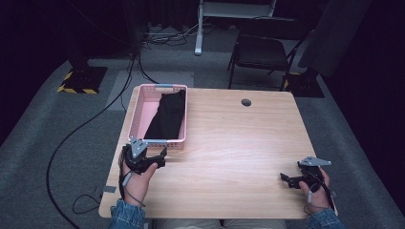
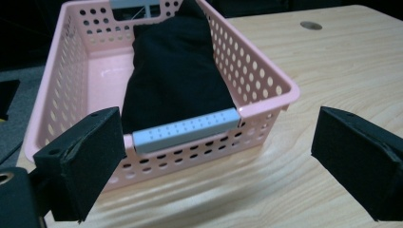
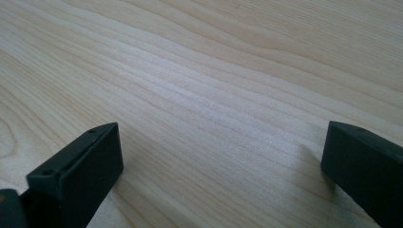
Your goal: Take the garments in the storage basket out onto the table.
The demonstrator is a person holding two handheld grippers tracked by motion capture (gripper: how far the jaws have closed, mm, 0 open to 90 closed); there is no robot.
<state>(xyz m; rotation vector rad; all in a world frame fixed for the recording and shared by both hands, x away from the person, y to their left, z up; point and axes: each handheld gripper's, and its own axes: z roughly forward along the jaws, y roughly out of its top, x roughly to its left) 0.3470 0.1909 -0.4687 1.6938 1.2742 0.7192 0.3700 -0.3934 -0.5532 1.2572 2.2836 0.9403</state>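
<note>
- Left gripper (image 1: 152, 160) parked just short of the pink basket (image 1: 143, 102), jaws spread wide and pinching nothing, aimed at the near wall.
- Straight ahead between those jaws in the left gripper view: the basket's grey handle strip (image 2: 186, 129) on the near rim, close but not yet touched; likely lined up so for a grab at the rim or a reach over it.
- Beyond that strip, inside the basket: black cloth (image 2: 177, 71), folded into a long bundle, lying lengthwise and leaning toward the wall on the gripper's right; far end draped up against the far rim.
- Probably the thing to be handled next, judging from the left gripper's aim.
- Right gripper (image 1: 292, 178) resting low over bare table (image 1: 229, 143), well apart from the basket, jaws likewise wide open and empty; wood grain ahead of it in the right gripper view (image 3: 214, 95).
- Held there seemingly in waiting, out of the left side's way.
- In the way of a direct reach to the cloth: the basket's near wall and handle strip, needing a lift over the rim first.
- Farther off past the basket: a round cable hole (image 1: 246, 102) in the tabletop, a dark chair (image 1: 260, 52) behind the table, cables (image 1: 90, 124) on the grey floor.
</note>
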